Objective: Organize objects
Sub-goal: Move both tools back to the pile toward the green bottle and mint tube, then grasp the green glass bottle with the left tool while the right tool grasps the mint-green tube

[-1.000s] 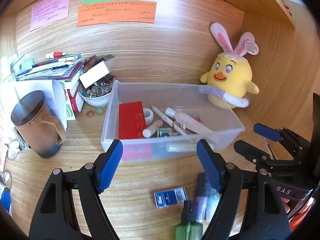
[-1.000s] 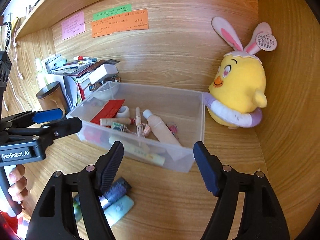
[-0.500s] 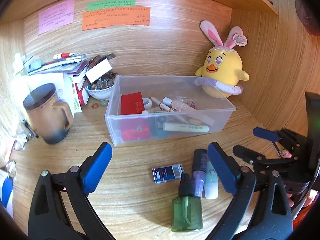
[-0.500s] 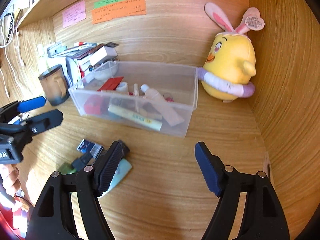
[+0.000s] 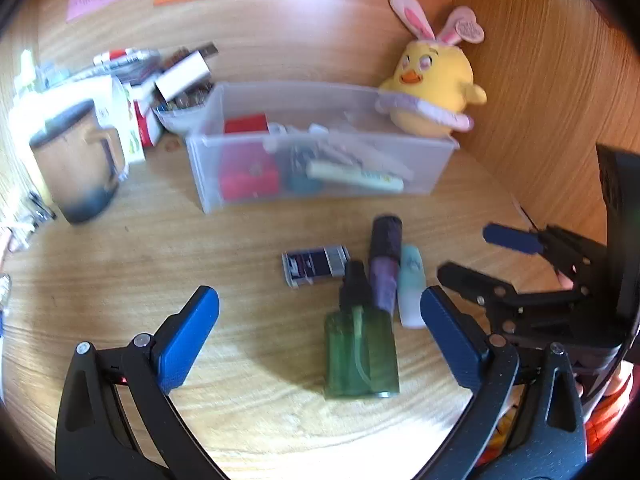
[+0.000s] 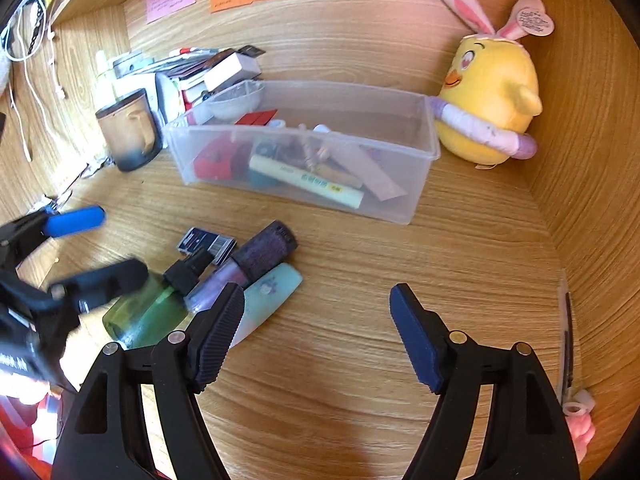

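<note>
A green spray bottle (image 5: 360,352), a purple tube (image 5: 384,256), a pale teal tube (image 5: 410,288) and a small dark blue box (image 5: 314,266) lie loose on the wooden desk, in front of the clear bin (image 5: 424,176) of small items. My left gripper (image 5: 318,300) hovers over the green bottle with its jaws opening; the bottle lies below and between them, untouched. My right gripper (image 6: 318,296) stands open over bare desk, just right of the teal tube (image 6: 268,296) and the purple tube (image 6: 256,260), with nothing between its fingers.
A yellow plush chick (image 6: 488,92) leans against the bin's right end. A brown mug (image 5: 76,168), stacked books (image 6: 200,68) and a bowl (image 6: 236,100) crowd the back left. A wooden side wall (image 6: 592,160) closes the right.
Both grippers have drawn back from the bin and sunk toward the desk, bringing the loose items fully into view. The left jaws have spread wider.
</note>
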Demonstrator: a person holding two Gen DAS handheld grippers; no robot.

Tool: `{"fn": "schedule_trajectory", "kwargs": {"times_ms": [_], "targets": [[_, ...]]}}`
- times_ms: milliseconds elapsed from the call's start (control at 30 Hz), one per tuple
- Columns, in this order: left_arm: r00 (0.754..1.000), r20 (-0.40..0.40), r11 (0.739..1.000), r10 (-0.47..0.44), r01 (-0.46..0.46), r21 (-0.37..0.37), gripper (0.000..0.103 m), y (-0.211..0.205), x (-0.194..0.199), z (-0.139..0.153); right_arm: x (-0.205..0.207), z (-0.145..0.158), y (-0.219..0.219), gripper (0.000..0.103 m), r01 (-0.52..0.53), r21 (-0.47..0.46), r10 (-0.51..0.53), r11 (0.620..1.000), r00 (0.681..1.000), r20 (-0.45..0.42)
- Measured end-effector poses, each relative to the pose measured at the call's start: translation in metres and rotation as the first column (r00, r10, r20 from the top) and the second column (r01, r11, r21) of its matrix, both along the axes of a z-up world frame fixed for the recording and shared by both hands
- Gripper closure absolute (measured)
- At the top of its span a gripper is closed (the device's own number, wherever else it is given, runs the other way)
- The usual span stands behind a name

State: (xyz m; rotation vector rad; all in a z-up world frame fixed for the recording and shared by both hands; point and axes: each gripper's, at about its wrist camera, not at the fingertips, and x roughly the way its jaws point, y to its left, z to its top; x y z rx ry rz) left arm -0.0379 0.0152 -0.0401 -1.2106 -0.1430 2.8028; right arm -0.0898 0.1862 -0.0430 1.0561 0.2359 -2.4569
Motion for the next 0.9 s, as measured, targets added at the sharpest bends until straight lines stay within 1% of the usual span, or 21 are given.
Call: {"fn": "schedule_trajectory", "kwargs": {"times_ms": [133,167,200,267,400,500,533,600,700,800,867,900], "targets": [[1.0,0.024,1.0,-0.001,0.001,-0.002,0.002,0.001,0.003,-0.011,0.0,-0.002,-0.001,0.031,0.006,-0.011,-0.006,1.0,1.0,0.013],[0.999,0.034,1.0,-0.004,0.004,0.006,0.009,0.001,0.003,-0.014,-0.001,-0.003,0.001,0.031,0.011,-0.016,-0.011,1.0,1.0,0.022],[0.999,0.043,1.0,-0.01,0.01,0.01,0.018,0.001,0.003,-0.016,-0.002,-0.004,0.001,0.031,0.015,-0.02,-0.014,1.0,0.999,0.03],[0.998,0.065,1.0,-0.022,0.021,0.021,0.024,0.002,0.004,-0.021,-0.005,-0.006,0.003,0.031,0.022,-0.026,-0.02,0.999,0.999,0.049],[0.998,0.067,1.0,-0.022,0.021,0.017,0.03,0.005,0.004,-0.029,-0.006,-0.011,0.0,0.031,0.017,-0.034,-0.014,0.999,0.997,0.074],[0.997,0.075,0.999,-0.019,0.016,0.034,0.04,0.003,0.001,-0.033,-0.005,-0.016,-0.009,0.031,-0.003,-0.027,0.005,1.0,0.996,0.086],[0.998,0.069,1.0,-0.013,0.011,0.029,0.043,0.002,0.001,-0.033,-0.005,-0.017,-0.012,0.031,-0.009,-0.022,0.011,1.0,0.996,0.09],[0.998,0.07,1.0,-0.001,0.0,0.023,0.053,0.0,0.0,-0.033,-0.006,-0.02,-0.019,0.031,-0.022,-0.006,0.022,1.0,0.995,0.094],[0.997,0.071,0.999,0.012,-0.014,0.03,0.059,-0.005,-0.002,-0.033,-0.007,-0.021,-0.026,0.032,-0.032,0.008,0.032,0.999,0.995,0.096],[0.997,0.064,0.999,0.031,-0.032,0.01,0.062,-0.005,-0.001,-0.033,-0.006,-0.023,-0.025,0.041,-0.028,0.017,0.026,0.999,0.995,0.098],[0.997,0.06,0.999,0.039,-0.039,0.002,0.062,-0.005,0.0,-0.034,-0.008,-0.025,-0.024,0.052,-0.023,0.024,0.02,0.999,0.994,0.104],[0.998,0.058,0.999,0.04,-0.04,0.0,0.062,-0.005,0.0,-0.034,-0.008,-0.026,-0.024,0.054,-0.021,0.034,0.017,0.999,0.995,0.1]]}}
